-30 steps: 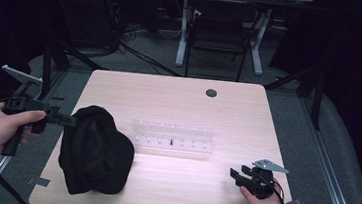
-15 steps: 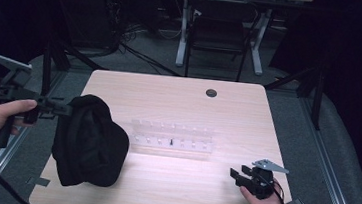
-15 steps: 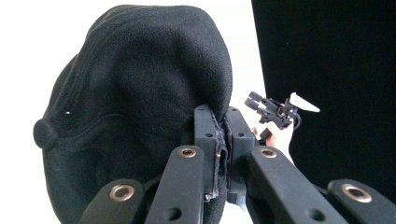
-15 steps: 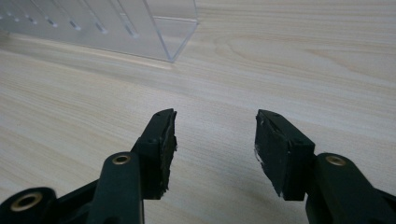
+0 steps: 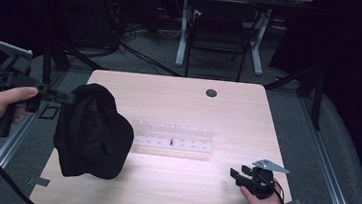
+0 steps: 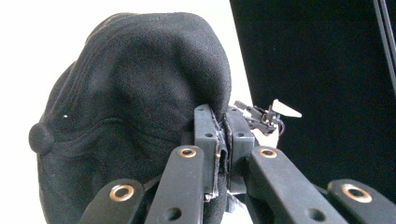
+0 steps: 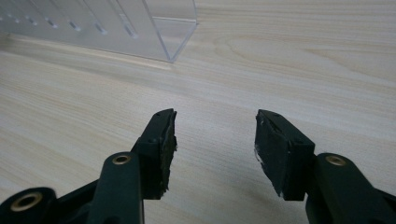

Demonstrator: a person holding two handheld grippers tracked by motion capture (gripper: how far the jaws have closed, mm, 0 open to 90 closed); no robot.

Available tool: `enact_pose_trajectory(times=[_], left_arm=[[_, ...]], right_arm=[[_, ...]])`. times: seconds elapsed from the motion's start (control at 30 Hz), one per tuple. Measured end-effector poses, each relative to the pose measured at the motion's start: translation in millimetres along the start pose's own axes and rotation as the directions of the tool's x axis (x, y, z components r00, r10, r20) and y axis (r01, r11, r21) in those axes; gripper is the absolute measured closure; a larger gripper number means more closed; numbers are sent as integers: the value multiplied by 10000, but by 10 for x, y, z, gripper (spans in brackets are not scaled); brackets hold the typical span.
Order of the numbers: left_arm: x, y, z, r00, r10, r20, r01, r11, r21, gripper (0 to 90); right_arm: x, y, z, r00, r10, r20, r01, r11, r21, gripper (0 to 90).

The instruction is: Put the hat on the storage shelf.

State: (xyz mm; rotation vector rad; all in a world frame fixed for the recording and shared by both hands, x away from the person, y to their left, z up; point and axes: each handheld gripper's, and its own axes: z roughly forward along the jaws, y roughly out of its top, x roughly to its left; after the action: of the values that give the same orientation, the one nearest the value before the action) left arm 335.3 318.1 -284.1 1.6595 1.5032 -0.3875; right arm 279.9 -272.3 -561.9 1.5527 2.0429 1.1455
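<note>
Pale wood-grain worktop [image 5: 179,102] in a dark room. Left gripper [image 6: 223,135] pinches a soft black cap [image 5: 93,131], left of the clear plastic rack [image 5: 173,136]. Right gripper [image 7: 215,140], fingers spread, sits right of it.

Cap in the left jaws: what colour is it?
Plain black all over; the cap shows best in the left gripper view.

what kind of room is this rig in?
Probably a lab or recording studio: dark curtained surrounds, a lone wooden table lit from above, loose cables on the floor behind it, and another desk's white legs beyond.
</note>
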Motion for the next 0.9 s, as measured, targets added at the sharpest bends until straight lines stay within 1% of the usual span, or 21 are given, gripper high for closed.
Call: enact_pose_trajectory(times=[0.3, 0.5, 0.53, 0.57, 0.67, 0.83, 0.9], left_arm=[[-72, 70, -18, 10000, 60, 16, -60, 9999, -144, 864], [-116, 122, -5, 9998, 176, 52, -175, 9998, -127, 864], [-131, 132, 4, 9999, 125, 61, -124, 9997, -192, 865], [-136, 144, 7, 9998, 173, 56, -172, 9997, -183, 864], [-167, 182, 31, 9999, 127, 37, -126, 9997, -221, 865], [-216, 231, 90, 9998, 183, 87, -181, 9996, -213, 865], [-233, 254, 127, 9996, 283, 91, -282, 9994, -187, 866]], right_arm=[[-4, -1, 0, 10000, 44, -15, -44, 10000, -36, 474], [0, 0, -1, 10000, 43, -20, -43, 10000, -46, 474], [-1, 0, -1, 10000, 45, -19, -45, 10000, -50, 474], [-2, 0, -1, 10000, 51, -20, -52, 10000, -63, 474], [-3, 0, -1, 10000, 56, -27, -56, 10000, -67, 474], [-3, 1, -2, 10000, 50, -35, -51, 10000, -72, 474], [-3, 1, -1, 10000, 51, -32, -51, 10000, -59, 474]])
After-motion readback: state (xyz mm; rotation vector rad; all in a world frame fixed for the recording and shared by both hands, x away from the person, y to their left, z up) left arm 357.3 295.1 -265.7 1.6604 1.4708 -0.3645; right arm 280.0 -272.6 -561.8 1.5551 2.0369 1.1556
